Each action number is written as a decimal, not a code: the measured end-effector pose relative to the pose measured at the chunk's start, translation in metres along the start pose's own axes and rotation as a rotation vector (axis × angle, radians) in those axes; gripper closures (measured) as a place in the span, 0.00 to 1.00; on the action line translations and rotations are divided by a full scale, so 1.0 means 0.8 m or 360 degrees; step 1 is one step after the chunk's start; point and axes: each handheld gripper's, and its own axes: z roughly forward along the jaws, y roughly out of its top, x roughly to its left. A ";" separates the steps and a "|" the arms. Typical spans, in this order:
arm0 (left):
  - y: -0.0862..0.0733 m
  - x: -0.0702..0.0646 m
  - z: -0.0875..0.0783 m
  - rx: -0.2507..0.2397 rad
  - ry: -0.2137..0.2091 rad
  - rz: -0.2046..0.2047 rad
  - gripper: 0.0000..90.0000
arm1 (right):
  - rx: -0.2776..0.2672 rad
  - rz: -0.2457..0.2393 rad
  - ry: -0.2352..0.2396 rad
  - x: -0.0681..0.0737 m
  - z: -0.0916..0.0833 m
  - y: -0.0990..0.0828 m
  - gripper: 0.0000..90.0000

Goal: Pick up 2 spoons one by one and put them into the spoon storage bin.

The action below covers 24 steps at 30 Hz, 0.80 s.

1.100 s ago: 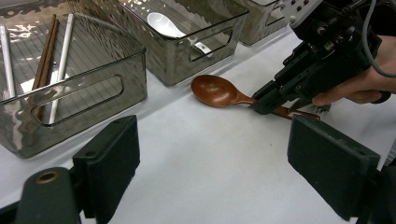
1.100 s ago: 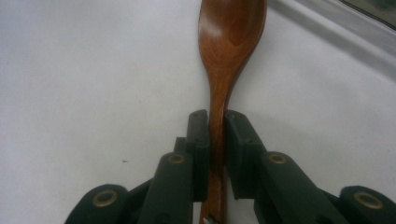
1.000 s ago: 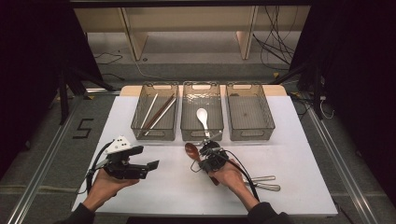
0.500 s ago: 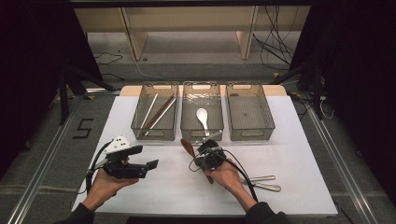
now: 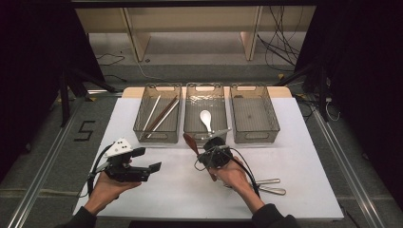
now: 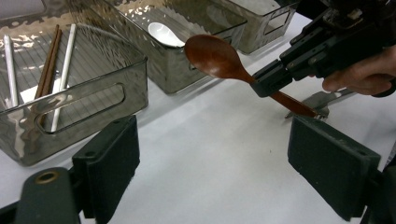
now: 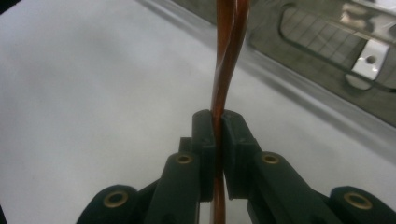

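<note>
Right gripper clamps the wooden spoon by its handle, above the table just near of the middle bin, left gripper open and empty; the thin grip may let it pivot or slip.

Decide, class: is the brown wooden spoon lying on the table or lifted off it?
Lifted. The right gripper is shut on the wooden spoon at its handle, and the bowl hangs above the white table.
</note>
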 end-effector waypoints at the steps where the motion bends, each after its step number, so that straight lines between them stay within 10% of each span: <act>1: 0.000 0.000 0.000 -0.0008 -0.0002 0.0000 0.18 | -0.0008 0.0001 -0.0005 -0.001 -0.003 0.001 0.95; 24: -0.001 -0.001 -0.001 -0.0063 -0.0011 0.0006 0.17 | -0.0148 0.0101 -0.0098 -0.050 -0.042 0.040 0.95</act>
